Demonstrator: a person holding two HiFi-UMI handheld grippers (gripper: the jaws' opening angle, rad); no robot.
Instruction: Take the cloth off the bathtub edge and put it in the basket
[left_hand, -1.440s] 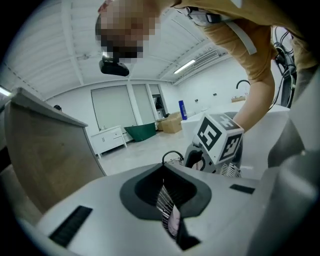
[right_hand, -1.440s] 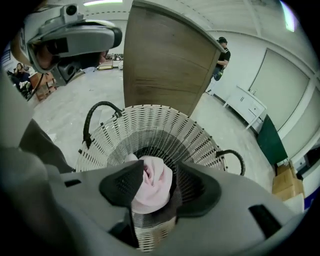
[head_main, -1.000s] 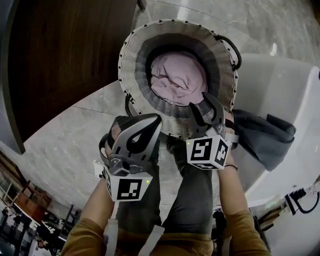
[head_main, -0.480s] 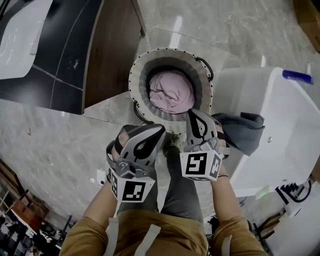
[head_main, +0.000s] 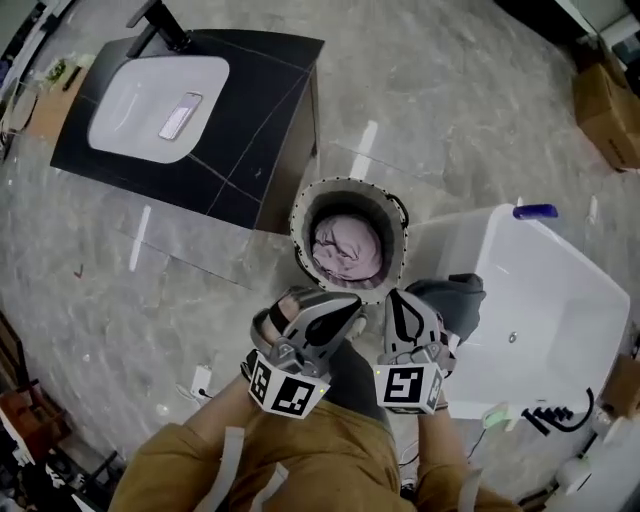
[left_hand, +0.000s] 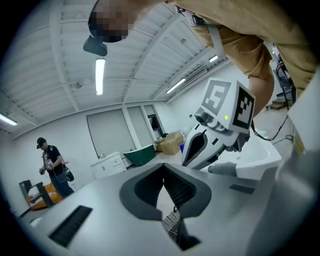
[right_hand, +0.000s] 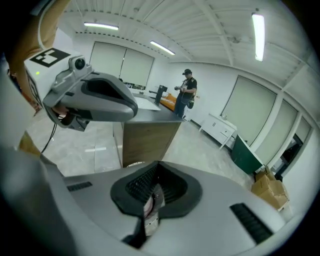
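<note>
**Marble bathroom, both grippers shut**

A white bathtub (head_main: 560, 290) was seen right of the right gripper (head_main: 408, 305), a basket (head_main: 300, 225) just ahead, a pink cloth (head_main: 348, 250) laid inside. A grey cloth (head_main: 458, 298) was draped on the tub edge beside the right fingers, seemingly awaiting pickup. The left gripper (head_main: 335, 305) was shut too; a pale scrap (right_hand: 150, 212) between the right pads could not be identified.

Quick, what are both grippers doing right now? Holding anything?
Left gripper: closed, holding nothing.
Right gripper: closed; a small pale strip shows between its jaws, cannot tell what it is.
</note>
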